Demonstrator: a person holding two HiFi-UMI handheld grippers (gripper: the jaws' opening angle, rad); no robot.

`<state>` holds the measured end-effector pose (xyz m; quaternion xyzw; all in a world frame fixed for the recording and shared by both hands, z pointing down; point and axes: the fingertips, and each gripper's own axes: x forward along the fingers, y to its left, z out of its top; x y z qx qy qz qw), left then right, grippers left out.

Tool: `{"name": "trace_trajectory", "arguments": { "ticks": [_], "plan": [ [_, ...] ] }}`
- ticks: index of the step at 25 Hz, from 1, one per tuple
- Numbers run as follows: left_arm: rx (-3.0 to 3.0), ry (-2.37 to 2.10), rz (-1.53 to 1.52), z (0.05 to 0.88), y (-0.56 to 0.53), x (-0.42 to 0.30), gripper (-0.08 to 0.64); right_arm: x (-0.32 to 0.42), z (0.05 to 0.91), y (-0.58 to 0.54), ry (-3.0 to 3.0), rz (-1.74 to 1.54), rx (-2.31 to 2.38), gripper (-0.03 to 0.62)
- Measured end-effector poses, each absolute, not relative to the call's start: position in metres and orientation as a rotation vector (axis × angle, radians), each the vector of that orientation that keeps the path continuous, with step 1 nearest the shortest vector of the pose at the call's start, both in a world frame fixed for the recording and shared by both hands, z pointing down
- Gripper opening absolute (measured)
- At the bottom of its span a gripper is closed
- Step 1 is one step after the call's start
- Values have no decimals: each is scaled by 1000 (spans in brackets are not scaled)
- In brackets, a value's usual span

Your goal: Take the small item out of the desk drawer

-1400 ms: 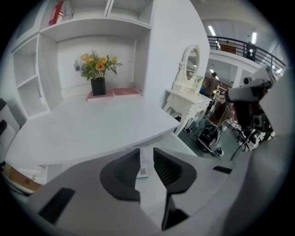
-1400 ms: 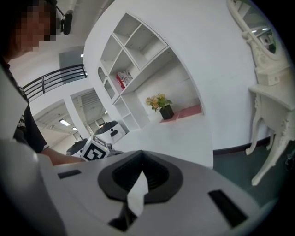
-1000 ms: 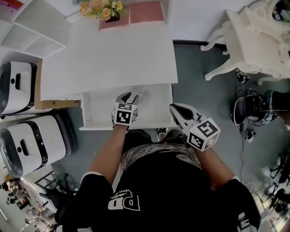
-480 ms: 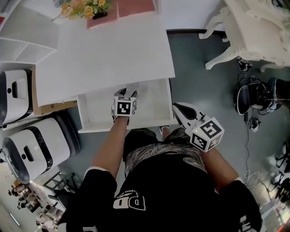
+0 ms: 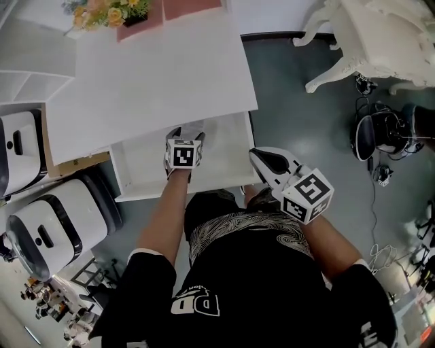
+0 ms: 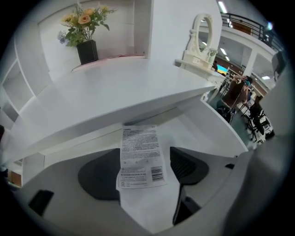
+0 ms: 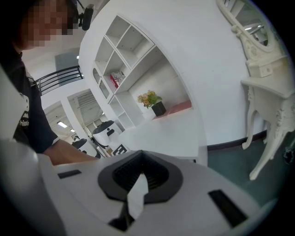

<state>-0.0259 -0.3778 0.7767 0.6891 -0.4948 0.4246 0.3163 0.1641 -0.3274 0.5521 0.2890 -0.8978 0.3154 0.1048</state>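
Jaws of left gripper point(image 6: 144, 168) well apart, having just been opening, dark pads on either side of white packet point(image 6: 138, 159) and not pressing on it. Packet lying flat on floor of drawer point(image 5: 139, 166), printed label with barcode facing up, far end close under front edge of desk top point(image 5: 149, 88). Drawer pulled out toward person, left gripper pointing steeply down into its middle part. Right gripper point(image 7: 139, 179) outside drawer, just beside its right front corner, above grey floor point(image 5: 299, 115); jaws brought together, only thin pale slit between pads, no item held. On far part of desk top, black vase point(image 6: 87, 51) holding yellow and orange flowers point(image 6: 83, 20), pink mat point(image 5: 194, 7) just beside. Open shelf compartments point(image 7: 126, 48) at left of desk, one of them with something red and white inside, too small to tell more. Two white rounded machines point(image 5: 58, 224) on floor left of desk, white carved table point(image 5: 367, 41) well apart on right side
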Motion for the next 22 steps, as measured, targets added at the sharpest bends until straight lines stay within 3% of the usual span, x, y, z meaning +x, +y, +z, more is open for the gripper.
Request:
{"name": "trace_trajectory", "arguments": {
  "ticks": [22],
  "plan": [
    [1724,-1264,1148,811,-394,-29,388,159,569,-319,-2603,982,793,9]
  ]
}}
